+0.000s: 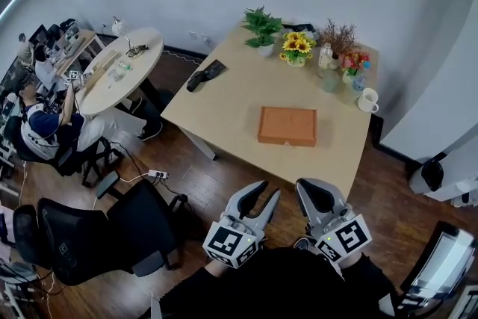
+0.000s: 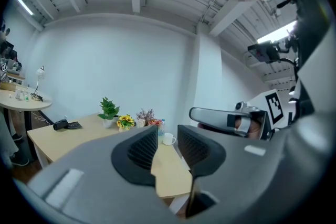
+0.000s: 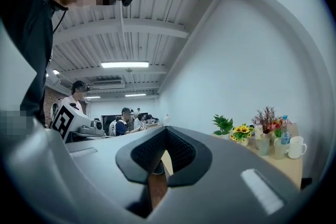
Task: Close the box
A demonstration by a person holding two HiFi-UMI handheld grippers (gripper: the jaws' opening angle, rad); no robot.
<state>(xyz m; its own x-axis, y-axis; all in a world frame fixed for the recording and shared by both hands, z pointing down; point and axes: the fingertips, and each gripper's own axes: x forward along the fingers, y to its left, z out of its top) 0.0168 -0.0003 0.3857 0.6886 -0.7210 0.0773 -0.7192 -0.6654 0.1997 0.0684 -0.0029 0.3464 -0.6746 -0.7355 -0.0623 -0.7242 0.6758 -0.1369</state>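
Note:
A flat orange-brown box (image 1: pixel 287 125) lies on the light wooden table (image 1: pixel 224 108) with its lid down flat. Both grippers are held low near the person's body, short of the table's near edge and well apart from the box. My left gripper (image 1: pixel 263 195) (image 2: pixel 167 136) is shut with only a narrow slit between its pads and nothing in it. Beside it, my right gripper (image 1: pixel 314 189) (image 3: pixel 167 136) is shut too, tips touching, empty. Neither gripper view shows the box.
At the table's far edge stand a green plant (image 1: pixel 261 30), sunflowers (image 1: pixel 296 47), bottles and a white mug (image 1: pixel 367 99). A black object (image 1: pixel 204 75) lies at its left side. A black office chair (image 1: pixel 97 231), a round white table (image 1: pixel 119 67) and seated people (image 1: pixel 41 123) are at left.

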